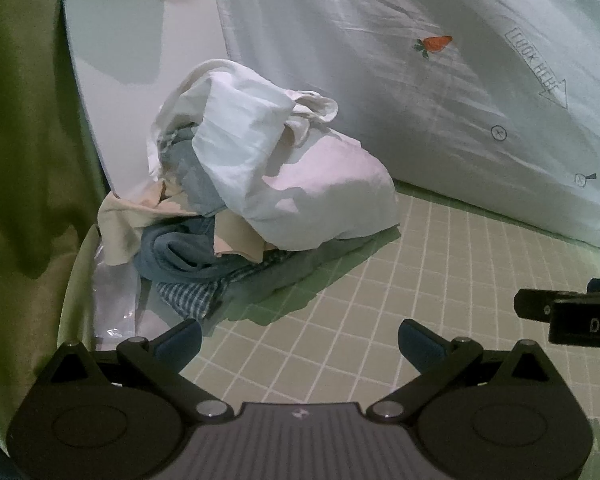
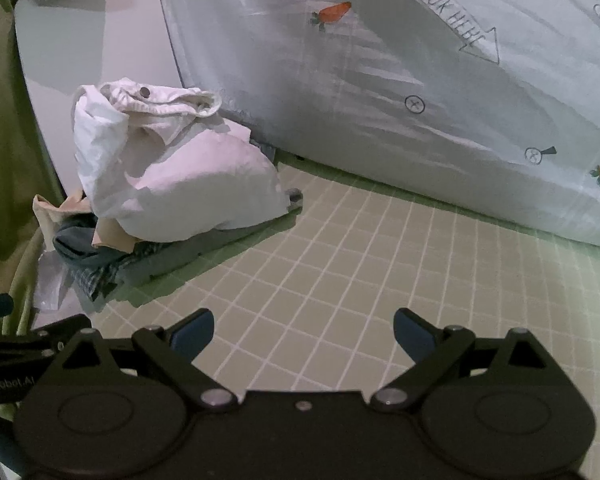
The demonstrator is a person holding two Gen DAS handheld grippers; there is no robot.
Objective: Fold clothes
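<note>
A heap of clothes [image 1: 260,184] lies on the green grid-patterned bed sheet [image 1: 380,300], toward the left. A crumpled white garment [image 2: 172,168] tops the heap, over blue denim [image 1: 180,256], beige cloth [image 1: 120,224] and a checked piece [image 1: 188,298]. My left gripper [image 1: 300,340] hovers open over the sheet just in front of the heap, holding nothing. My right gripper [image 2: 304,332] is also open and empty, over the bare sheet to the right of the heap. A part of the right gripper's body [image 1: 572,316] shows at the right edge of the left wrist view.
A big pale duvet [image 2: 420,80] with carrot prints and a "LOOK HERE" arrow bulks along the back and right. A white panel [image 1: 140,60] stands behind the heap. Green fabric [image 1: 28,140] hangs at the left, with a clear plastic bag [image 1: 112,292] below it.
</note>
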